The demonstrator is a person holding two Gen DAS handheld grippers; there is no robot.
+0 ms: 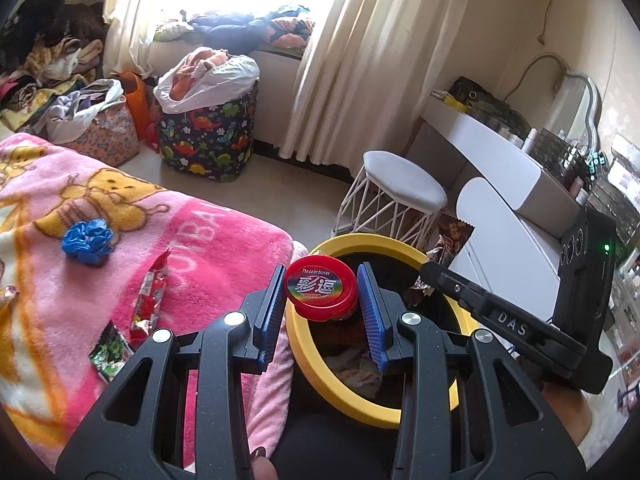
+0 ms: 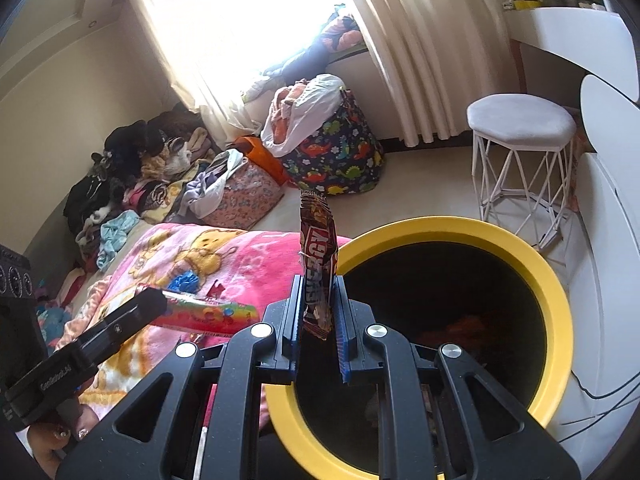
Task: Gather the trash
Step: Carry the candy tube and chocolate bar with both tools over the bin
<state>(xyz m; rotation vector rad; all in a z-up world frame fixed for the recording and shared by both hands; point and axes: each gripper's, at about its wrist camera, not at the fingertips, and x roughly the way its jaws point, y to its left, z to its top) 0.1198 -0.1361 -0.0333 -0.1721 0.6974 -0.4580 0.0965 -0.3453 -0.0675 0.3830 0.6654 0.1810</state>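
Bedroom scene seen from both wrist cameras. A bed covered by a pink cartoon-print blanket point(image 1: 120, 220) fills the left foreground; on it lie a crumpled blue wrapper point(image 1: 88, 241), a red snack wrapper point(image 1: 150, 300) and a small green packet point(image 1: 110, 350). Just beside the bed's edge stands a bin with a yellow rim point(image 2: 558, 304) and a dark interior holding crumpled litter. The left gripper point(image 1: 322, 300) is clamped, at a moderate width, on a round red tub point(image 1: 321, 293) with a printed lid, held above the bin's near rim. The right gripper point(image 2: 318, 312) is pinched nearly closed on a brown energy-bar wrapper point(image 2: 318, 264), which stands upright between the blue pads at the bin's left rim. Across the pale floor point(image 1: 280, 184) are a dinosaur-print fabric hamper point(image 1: 208, 136) stuffed with a white bag of clothes, a floral bag point(image 1: 108, 136), and heaped laundry against the wall. Cream curtains point(image 1: 360, 60) frame a bright window whose sill bears more clothing. To the right, a white wire-legged stool point(image 1: 404, 184) stands near a white dressing table point(image 1: 500, 156) with a mirror.
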